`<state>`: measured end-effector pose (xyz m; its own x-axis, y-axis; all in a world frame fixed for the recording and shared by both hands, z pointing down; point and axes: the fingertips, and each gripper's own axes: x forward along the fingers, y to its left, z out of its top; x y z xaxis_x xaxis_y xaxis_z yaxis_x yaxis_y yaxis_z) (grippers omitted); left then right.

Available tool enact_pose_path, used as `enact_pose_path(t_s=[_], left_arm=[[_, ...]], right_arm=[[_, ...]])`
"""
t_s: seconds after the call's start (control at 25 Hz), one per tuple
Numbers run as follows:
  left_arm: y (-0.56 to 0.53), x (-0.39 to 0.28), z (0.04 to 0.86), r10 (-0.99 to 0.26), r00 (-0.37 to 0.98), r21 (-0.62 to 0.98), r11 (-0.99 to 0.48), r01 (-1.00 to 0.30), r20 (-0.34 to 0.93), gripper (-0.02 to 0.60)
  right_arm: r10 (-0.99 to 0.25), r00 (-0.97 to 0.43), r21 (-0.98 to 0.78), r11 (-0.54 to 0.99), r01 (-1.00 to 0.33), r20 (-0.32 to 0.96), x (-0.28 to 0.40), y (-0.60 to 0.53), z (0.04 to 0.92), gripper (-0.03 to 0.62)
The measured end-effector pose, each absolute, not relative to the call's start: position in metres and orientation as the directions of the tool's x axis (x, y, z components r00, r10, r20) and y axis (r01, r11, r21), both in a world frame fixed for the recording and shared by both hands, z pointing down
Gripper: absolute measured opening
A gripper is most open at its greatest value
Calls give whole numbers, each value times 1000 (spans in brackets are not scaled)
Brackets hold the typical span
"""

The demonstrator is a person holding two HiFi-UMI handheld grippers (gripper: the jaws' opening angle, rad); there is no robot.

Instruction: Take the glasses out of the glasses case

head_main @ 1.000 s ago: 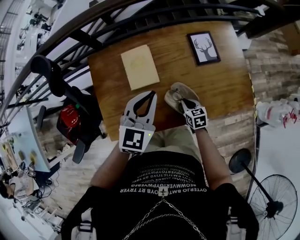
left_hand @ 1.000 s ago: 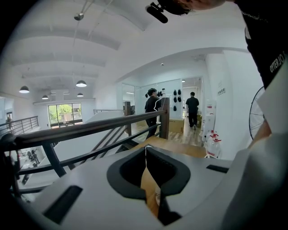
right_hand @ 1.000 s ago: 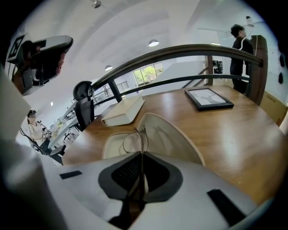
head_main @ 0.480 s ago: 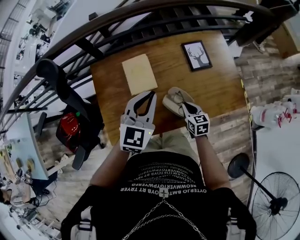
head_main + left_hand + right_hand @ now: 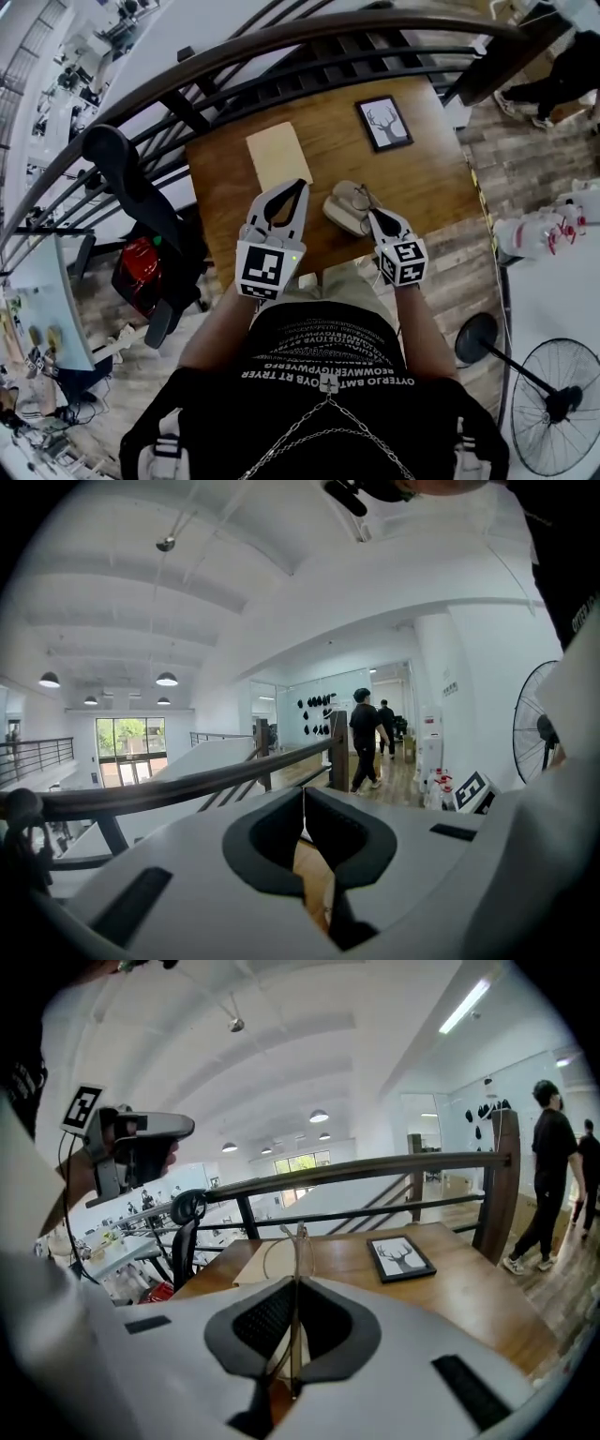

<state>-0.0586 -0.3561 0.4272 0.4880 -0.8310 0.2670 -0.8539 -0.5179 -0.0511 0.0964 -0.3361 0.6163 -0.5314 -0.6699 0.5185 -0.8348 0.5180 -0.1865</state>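
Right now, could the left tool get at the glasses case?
Probably yes: the left tool hovers just left of the glasses case with only bare table between them. Its jaws are shut and empty. The right tool holds the glasses.

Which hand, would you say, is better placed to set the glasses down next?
Right: the right tongs grip the glasses near the open case; the left tongs are shut and empty.

1. The table point(image 5: 431, 187) is warm brown wood grain.
2. The glasses case point(image 5: 336, 214) is beige, and the glasses point(image 5: 292, 1241) are pale gold wire.
3. The framed picture point(image 5: 384, 123) shows a black deer on white.
4. The left gripper point(image 5: 302, 186) and right gripper point(image 5: 371, 214) are white, with black-and-white square markers.
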Motion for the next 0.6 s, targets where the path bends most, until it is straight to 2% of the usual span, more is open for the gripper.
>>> enact_pose_path(t_s=[0.6], left_arm=[[-334, -55, 392, -821, 536, -84, -559, -825, 197, 29]], right_arm=[[-805, -502, -84, 504, -860, 316, 96, -315, 490, 26]])
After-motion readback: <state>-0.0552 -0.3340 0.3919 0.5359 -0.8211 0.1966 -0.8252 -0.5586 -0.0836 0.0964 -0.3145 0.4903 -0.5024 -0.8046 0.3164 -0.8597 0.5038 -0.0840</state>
